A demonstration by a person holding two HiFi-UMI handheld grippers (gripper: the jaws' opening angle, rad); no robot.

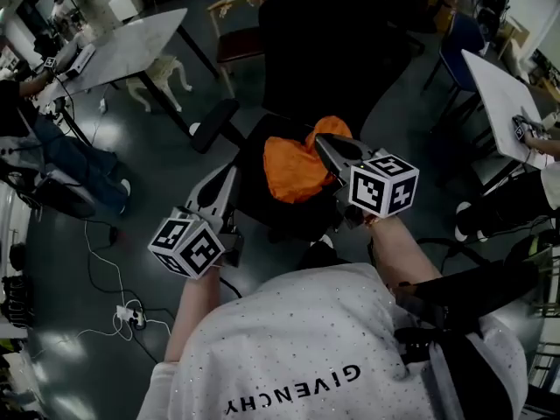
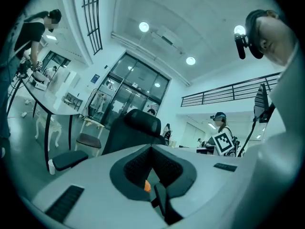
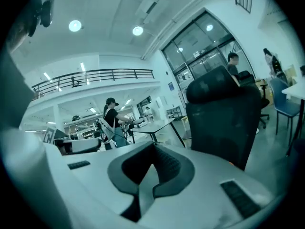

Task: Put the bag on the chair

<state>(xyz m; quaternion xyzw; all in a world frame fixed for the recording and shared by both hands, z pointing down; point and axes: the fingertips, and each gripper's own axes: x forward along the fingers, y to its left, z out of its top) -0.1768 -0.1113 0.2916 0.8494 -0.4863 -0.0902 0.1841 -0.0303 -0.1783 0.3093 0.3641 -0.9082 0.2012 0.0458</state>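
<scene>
head view: the orange bag lies crumpled on the seat of the black office chair. the right gripper overlaps the bag's top edge, and the left gripper is off to the bag's left, apart from it. in the gripper views both pairs of jaws are pressed together with nothing pinched. only a speck of orange shows low by the left jaws. both grippers point toward the chair's backrest.
</scene>
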